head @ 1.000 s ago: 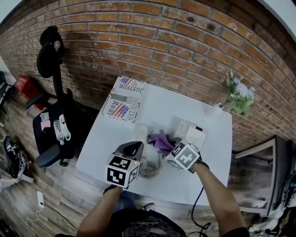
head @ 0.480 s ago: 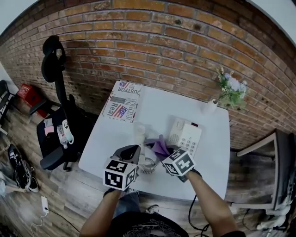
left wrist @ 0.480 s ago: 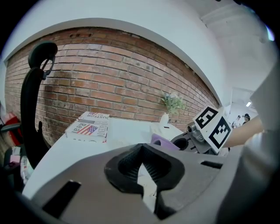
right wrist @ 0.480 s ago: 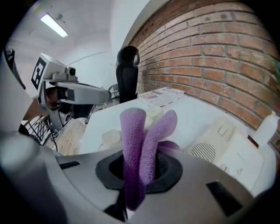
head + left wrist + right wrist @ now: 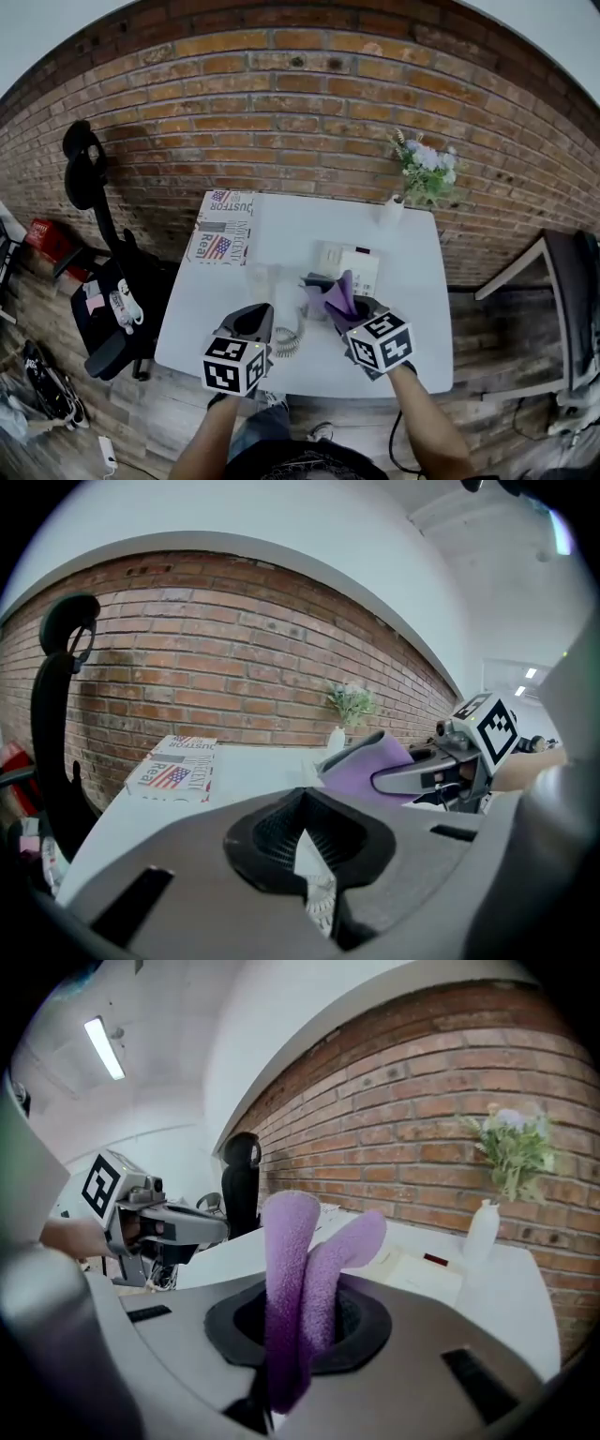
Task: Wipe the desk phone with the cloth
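The white desk phone (image 5: 349, 262) sits mid-table, and its base also shows in the right gripper view (image 5: 413, 1270). A pale, blurred handset (image 5: 280, 292) lies to its left, with the coiled cord (image 5: 287, 342) trailing toward the near edge. My right gripper (image 5: 354, 317) is shut on the purple cloth (image 5: 338, 296), held just in front of the phone. The cloth (image 5: 292, 1269) stands up folded out of those jaws. My left gripper (image 5: 254, 322) hovers beside the cord. Its jaws (image 5: 305, 844) look shut with nothing between them.
A white vase (image 5: 391, 212) of flowers stands at the table's far right corner. A flag-printed box (image 5: 223, 228) lies at the far left corner. A black office chair (image 5: 105, 281) stands left of the table, and a brick wall (image 5: 281, 112) runs behind it.
The right gripper has drawn back from the phone toward the near edge, with the cloth now standing upright. The left gripper has stayed by the cord. The head camera has tilted up.
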